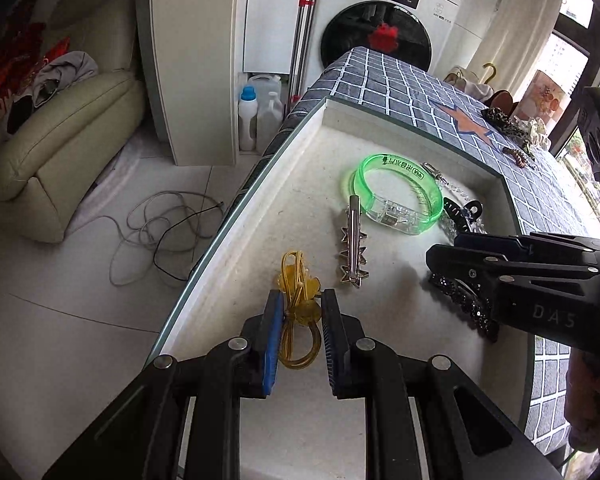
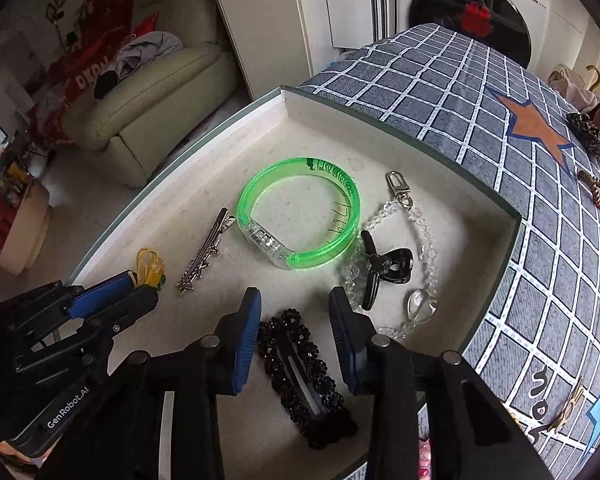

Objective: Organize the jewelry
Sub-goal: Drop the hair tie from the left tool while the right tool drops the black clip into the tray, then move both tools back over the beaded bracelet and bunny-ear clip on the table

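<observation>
My tray [image 2: 400, 128] held six pieces: one bangle [image 2: 300, 216], three hair clips, one bead chain [image 2: 424, 240], one yellow hair tie [image 1: 298, 304]. My left gripper [image 1: 300, 312] stood open around the tie. My right gripper [image 2: 294, 320] stood open over the black beaded clip [image 2: 300, 368].

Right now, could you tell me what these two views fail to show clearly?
- Black beaded hair clip: left view, mostly hidden behind the right hand-held gripper.
- Yellow hair tie: right view, partly hidden behind the left hand-held gripper.
- Green bangle lettering: too small to read.

Green bangle [image 2: 300, 216], clips, chain lie in tray [image 2: 380, 128].
</observation>
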The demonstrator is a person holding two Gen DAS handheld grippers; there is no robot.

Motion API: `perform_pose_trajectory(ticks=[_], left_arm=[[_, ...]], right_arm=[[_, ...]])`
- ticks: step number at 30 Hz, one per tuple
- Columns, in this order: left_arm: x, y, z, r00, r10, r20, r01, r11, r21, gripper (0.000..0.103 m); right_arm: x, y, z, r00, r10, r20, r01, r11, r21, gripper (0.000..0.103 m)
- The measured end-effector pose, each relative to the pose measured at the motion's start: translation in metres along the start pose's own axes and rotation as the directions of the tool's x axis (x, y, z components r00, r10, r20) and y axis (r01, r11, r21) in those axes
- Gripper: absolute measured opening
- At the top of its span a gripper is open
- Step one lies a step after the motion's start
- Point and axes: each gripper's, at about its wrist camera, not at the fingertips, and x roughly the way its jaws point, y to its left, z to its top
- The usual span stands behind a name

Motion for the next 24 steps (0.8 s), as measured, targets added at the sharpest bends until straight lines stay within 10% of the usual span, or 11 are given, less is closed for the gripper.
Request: perform_pose_trajectory(ticks=[14, 15, 18, 24], left_arm=[[-0.004, -0.007, -0.001, 0.999, 0.050, 0.010, -0.050, 0.998, 0.027, 0.027], [-0.004, -0.009, -0.001, 0.998, 0.054, 0.010, -0.054, 0.998, 0.033, 0.033], [-0.011, -0.014, -0.002, 0.996, 0.081, 0.044, -0.083, 0.996, 0.043, 0.099], [-0.019, -0.023, 0.004, 0.993, 0.092, 0.071, -0.097, 0.993, 0.069, 0.100]], right_arm=[[-0.032, -0.020, -0.011, 0.999, 0.023, 0.040, -0.025, 0.999, 0.047, 0.055], [-0.035, -0.019, -0.013, 0.999, 0.025, 0.047, -0.027, 0.998, 0.048, 0.056], [-0.046, -0.020, -0.018, 0.997, 0.031, 0.068, -0.035, 0.998, 0.056, 0.059], [-0.065, -0.033, -0.031, 0.995, 0.034, 0.094, -0.044, 0.994, 0.098, 0.060]])
